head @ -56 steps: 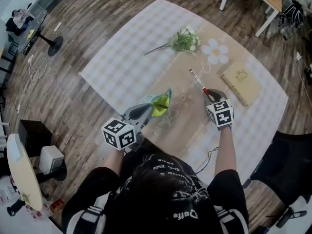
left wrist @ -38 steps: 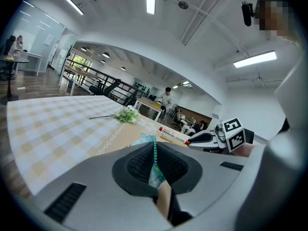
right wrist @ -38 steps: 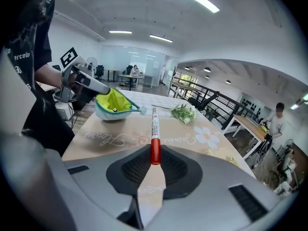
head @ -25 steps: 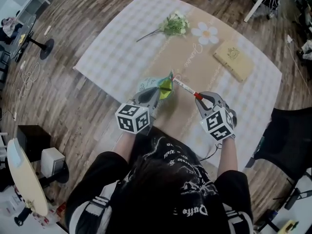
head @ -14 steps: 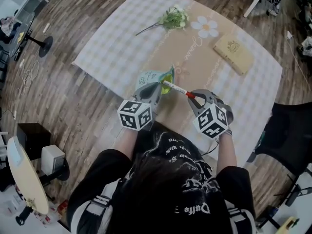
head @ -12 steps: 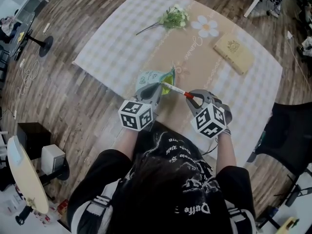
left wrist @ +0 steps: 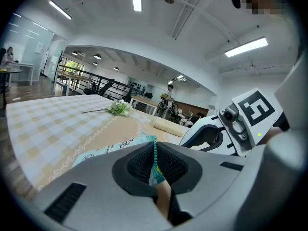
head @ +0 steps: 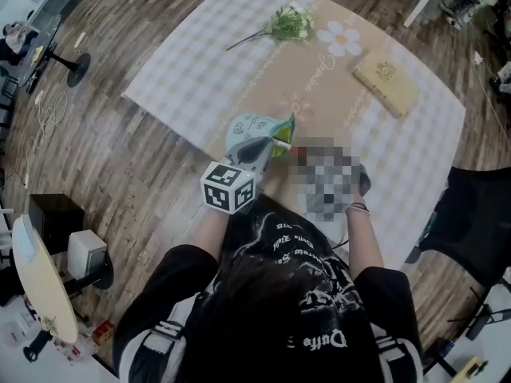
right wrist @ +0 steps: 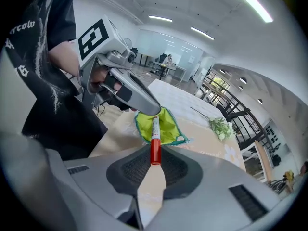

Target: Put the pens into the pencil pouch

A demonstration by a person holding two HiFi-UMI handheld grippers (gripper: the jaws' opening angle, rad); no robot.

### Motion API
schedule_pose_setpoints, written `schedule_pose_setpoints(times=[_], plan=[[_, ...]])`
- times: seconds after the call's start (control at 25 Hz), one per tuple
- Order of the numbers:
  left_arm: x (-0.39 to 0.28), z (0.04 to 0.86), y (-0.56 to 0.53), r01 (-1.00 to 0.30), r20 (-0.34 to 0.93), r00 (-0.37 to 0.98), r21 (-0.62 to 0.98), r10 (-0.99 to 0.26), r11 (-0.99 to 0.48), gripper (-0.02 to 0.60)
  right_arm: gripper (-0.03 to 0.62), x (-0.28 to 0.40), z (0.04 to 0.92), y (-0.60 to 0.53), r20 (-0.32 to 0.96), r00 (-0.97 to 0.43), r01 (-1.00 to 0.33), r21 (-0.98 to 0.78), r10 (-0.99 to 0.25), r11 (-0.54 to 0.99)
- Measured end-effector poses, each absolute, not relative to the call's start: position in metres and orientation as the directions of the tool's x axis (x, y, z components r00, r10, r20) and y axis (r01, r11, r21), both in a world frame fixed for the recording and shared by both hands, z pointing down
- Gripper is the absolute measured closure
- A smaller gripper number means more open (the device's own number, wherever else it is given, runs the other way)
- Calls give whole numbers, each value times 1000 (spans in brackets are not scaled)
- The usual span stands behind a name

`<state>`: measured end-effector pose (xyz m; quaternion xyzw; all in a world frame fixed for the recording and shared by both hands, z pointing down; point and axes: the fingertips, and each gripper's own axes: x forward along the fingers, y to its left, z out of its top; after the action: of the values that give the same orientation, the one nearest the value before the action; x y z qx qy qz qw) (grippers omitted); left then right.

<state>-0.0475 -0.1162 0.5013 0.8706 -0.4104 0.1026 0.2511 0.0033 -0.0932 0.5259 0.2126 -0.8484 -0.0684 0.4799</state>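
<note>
The teal pencil pouch (head: 249, 128) lies near the table's front edge, its mouth held open to show a lime lining (right wrist: 167, 127). My left gripper (head: 269, 144) is shut on the pouch's zip edge (left wrist: 154, 154). In the right gripper view, my right gripper (right wrist: 154, 166) is shut on the red cap of a white pen (right wrist: 155, 139). The pen points away from me, with its tip inside the pouch's mouth. In that view the left gripper (right wrist: 129, 91) holds the upper lip right above the pen. The head view hides most of the right gripper.
On the checked tablecloth (head: 200, 70) farther back lie a flower sprig (head: 291, 24), a daisy-shaped mat (head: 342, 37) and a tan book (head: 386, 76). A black chair (head: 471, 214) stands to the right of the table. Wooden floor surrounds it.
My right gripper has carried the pen leftward, and its tip has gone from outside the pouch into the open mouth. The left gripper and pouch shifted slightly toward it.
</note>
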Motion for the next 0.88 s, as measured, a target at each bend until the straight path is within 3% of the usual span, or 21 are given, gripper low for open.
schedule_pose_setpoints(times=[0.52,0.88], plan=[[-12,485,-92,-586,281,807,491,-520,-644,550,525,-19,529,-83,786,-476,-216,329,-394,919],[-13,476,-92,-538,204,823,576,-529,-615,551,523,-19,525,-80,779,-500,-207,317,-379,925]])
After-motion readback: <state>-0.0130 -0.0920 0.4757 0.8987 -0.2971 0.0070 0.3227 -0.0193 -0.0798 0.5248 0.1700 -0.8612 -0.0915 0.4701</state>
